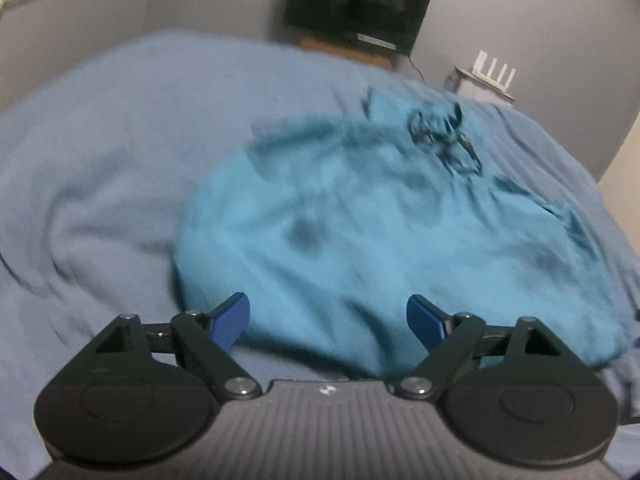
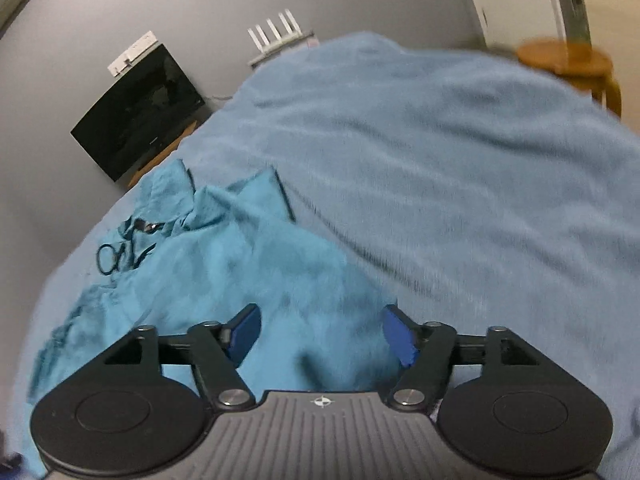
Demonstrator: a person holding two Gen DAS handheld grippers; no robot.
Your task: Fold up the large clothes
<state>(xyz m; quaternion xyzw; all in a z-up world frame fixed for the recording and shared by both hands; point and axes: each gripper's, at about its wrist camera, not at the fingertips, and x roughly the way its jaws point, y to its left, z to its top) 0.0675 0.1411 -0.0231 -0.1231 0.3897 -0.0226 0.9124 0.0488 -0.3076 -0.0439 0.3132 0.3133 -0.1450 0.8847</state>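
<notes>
A teal garment (image 1: 360, 216) lies rumpled on the pale blue bedspread (image 1: 100, 152), with a dark drawstring (image 1: 444, 136) curled near its far end. My left gripper (image 1: 328, 322) hovers open over the garment's near edge, blue pads wide apart and nothing between them. In the right wrist view the same garment (image 2: 224, 264) spreads to the left, its drawstring (image 2: 116, 252) at the far left. My right gripper (image 2: 320, 334) is open above the garment's near right part, with no cloth gripped. Both views are blurred.
A dark screen (image 1: 356, 4) on a wooden stand sits against the grey wall beyond the bed. A white router (image 1: 490, 70) rests on a small shelf beside it. A round wooden stool (image 2: 576, 66) stands past the bed's far right side.
</notes>
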